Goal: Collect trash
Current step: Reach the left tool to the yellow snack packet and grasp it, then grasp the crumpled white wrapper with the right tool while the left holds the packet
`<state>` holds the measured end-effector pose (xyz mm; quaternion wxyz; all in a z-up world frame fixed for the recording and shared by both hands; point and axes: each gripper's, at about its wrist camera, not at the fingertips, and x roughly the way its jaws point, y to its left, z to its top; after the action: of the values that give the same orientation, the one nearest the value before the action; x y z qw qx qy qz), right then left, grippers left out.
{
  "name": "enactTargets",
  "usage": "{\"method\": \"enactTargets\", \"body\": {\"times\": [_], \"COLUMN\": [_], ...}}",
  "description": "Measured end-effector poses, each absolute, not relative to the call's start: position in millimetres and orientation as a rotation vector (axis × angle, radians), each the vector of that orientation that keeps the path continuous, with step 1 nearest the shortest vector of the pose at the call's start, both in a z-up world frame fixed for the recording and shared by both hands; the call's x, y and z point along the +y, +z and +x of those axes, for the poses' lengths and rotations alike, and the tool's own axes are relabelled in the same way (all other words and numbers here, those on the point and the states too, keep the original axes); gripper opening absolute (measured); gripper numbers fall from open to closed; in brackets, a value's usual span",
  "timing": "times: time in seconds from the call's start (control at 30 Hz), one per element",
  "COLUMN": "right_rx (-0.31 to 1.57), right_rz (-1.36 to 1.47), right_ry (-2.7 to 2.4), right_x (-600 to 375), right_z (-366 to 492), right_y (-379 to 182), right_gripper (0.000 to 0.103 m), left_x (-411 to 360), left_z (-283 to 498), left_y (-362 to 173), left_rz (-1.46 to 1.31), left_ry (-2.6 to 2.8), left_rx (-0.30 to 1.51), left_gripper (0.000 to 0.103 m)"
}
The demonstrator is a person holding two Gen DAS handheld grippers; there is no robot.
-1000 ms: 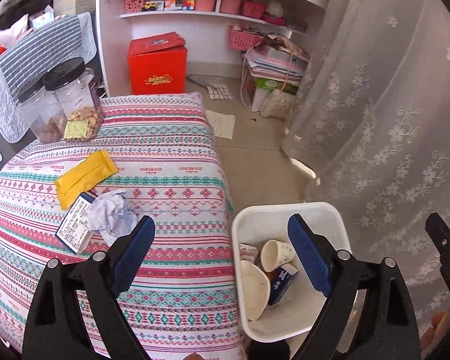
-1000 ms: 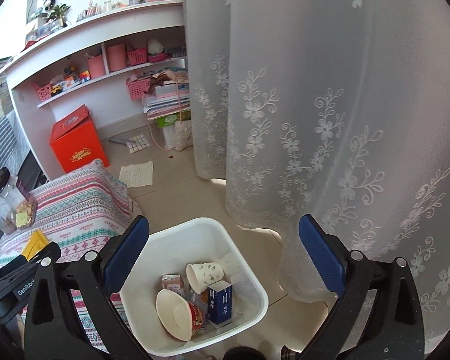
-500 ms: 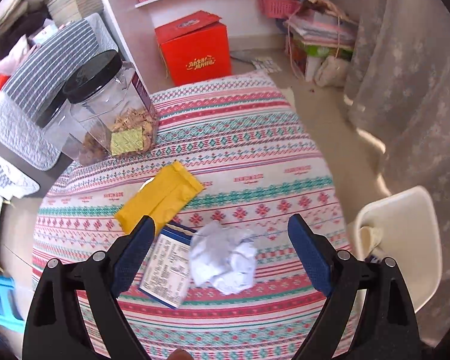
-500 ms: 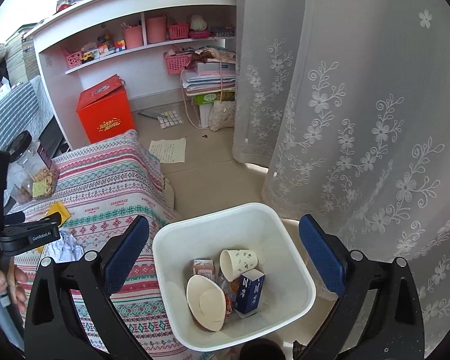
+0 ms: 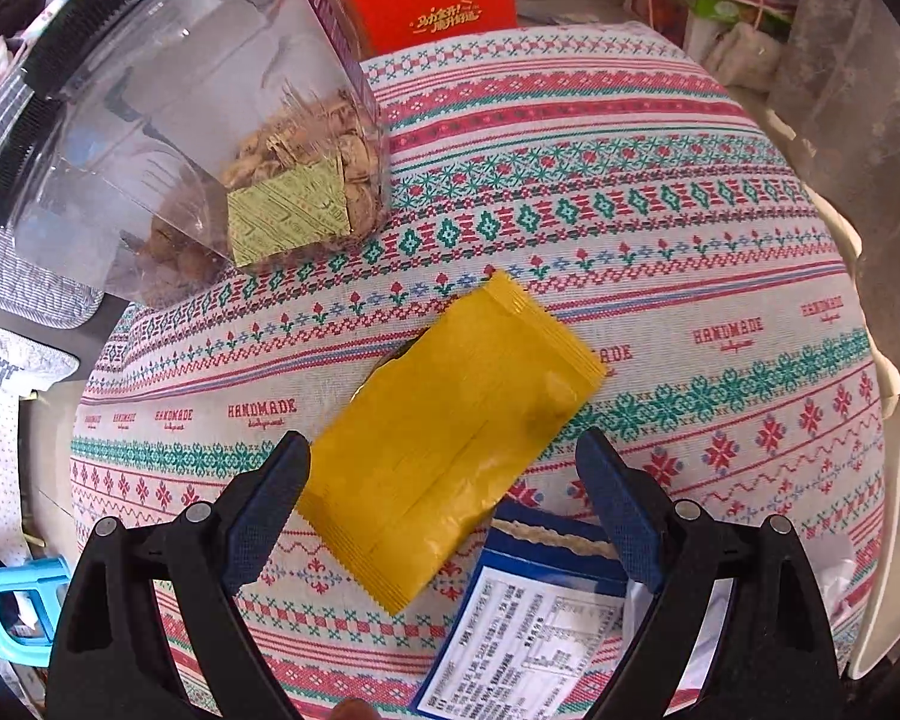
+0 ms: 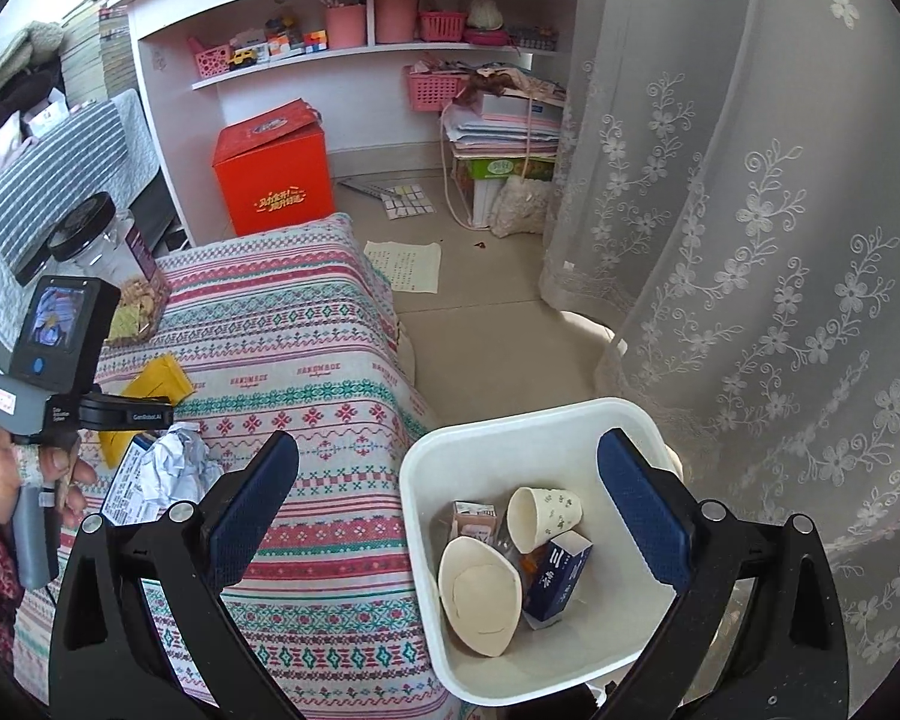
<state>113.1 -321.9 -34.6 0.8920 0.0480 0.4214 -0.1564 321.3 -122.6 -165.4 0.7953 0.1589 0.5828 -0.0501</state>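
Between the wide-spread fingers of the left gripper (image 5: pixel 441 501) lies a yellow packet (image 5: pixel 459 438), flat on the patterned cloth (image 5: pixel 660 228) of the table; the jaws stand on either side of its near end and grip nothing yet, which looks like lining up for a pinch across its width. Just beside the packet, partly under its near corner, sits a blue carton (image 5: pixel 528 624) with a printed label, and the right wrist view shows a crumpled paper ball (image 6: pixel 177 465) lying against it. These three seem to be the trash left to pick up. Further back on the cloth stands a clear jar (image 5: pixel 210 120) with a black lid, part full of snacks, probably not rubbish.

Over to the side, the right gripper (image 6: pixel 444 516) also hangs wide and empty above the white bin (image 6: pixel 510 426), which sits on the floor close against the table edge, handy for short drops. Inside it lie a paper cup (image 6: pixel 540 516), a paper bowl (image 6: pixel 480 594) and small boxes.
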Motion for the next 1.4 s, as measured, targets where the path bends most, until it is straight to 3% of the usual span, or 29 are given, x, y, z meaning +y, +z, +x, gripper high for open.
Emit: {"method": "enactTargets", "body": {"times": [0.33, 0.47, 0.73, 0.9, 1.4], "right_rx": [0.931, 0.955, 0.987, 1.025, 1.082], "right_rz": [0.046, 0.034, 0.012, 0.025, 0.037], "right_ry": [-0.272, -0.260, -0.245, -0.211, -0.033], "right_x": [-292, -284, -272, -262, -181], "right_z": [133, 139, 149, 160, 197], "right_y": [-50, -57, -69, -79, -114], "right_gripper": [0.096, 0.096, 0.096, 0.096, 0.096], "left_x": [-103, -96, -99, -66, 97], "left_z": [334, 331, 310, 304, 207], "left_y": [-185, -187, -178, -164, -98], "left_rz": [0.304, 0.279, 0.280, 0.204, -0.126], "left_ry": [-0.217, -0.256, -0.277, -0.221, 0.006], "left_rx": [1.249, 1.235, 1.188, 1.172, 1.138], "left_gripper": [0.086, 0.079, 0.049, 0.022, 0.019]}}
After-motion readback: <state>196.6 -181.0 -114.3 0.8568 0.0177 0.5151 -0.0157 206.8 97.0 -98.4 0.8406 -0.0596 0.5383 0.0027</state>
